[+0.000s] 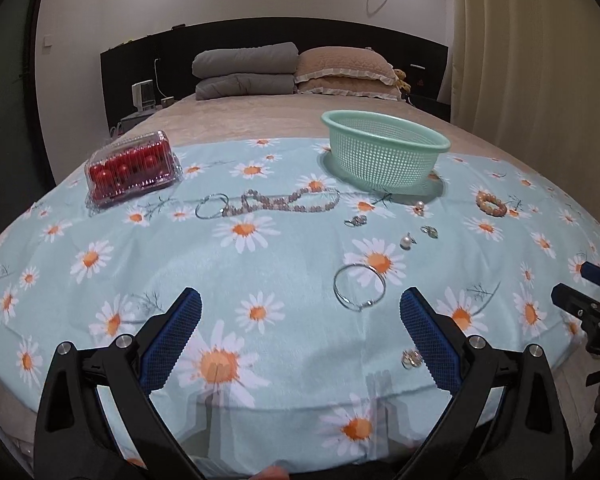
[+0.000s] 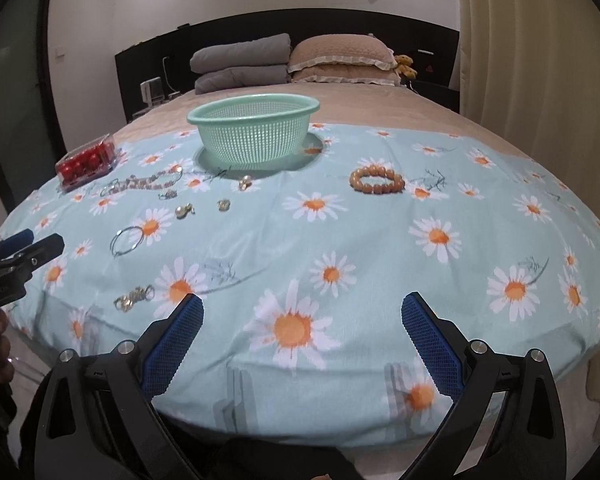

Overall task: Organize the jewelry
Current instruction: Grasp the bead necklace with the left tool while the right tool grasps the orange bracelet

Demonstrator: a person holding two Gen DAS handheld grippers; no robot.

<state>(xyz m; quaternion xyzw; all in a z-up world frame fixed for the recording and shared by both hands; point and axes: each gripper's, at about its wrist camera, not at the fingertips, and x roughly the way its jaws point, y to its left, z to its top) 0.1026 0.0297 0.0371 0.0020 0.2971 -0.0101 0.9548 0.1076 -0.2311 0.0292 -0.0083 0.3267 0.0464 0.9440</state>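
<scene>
Jewelry lies spread on a daisy-print cloth (image 1: 284, 360). A green mesh basket (image 1: 384, 148) stands at the back; it also shows in the right wrist view (image 2: 254, 132). A bead necklace (image 1: 284, 202), a thin silver bangle (image 1: 359, 286), an orange bead bracelet (image 2: 377, 179), pearl earrings (image 1: 407, 241) and small rings (image 2: 134, 298) lie loose. My left gripper (image 1: 300, 316) is open and empty near the front edge, just left of the bangle. My right gripper (image 2: 302, 320) is open and empty over bare cloth.
A clear box of red beads (image 1: 132, 168) sits at the back left. Grey quilts (image 1: 244, 72) and beige pillows (image 1: 346, 72) lie at the headboard. A curtain (image 2: 540, 60) hangs on the right. The bed's front edge is just below both grippers.
</scene>
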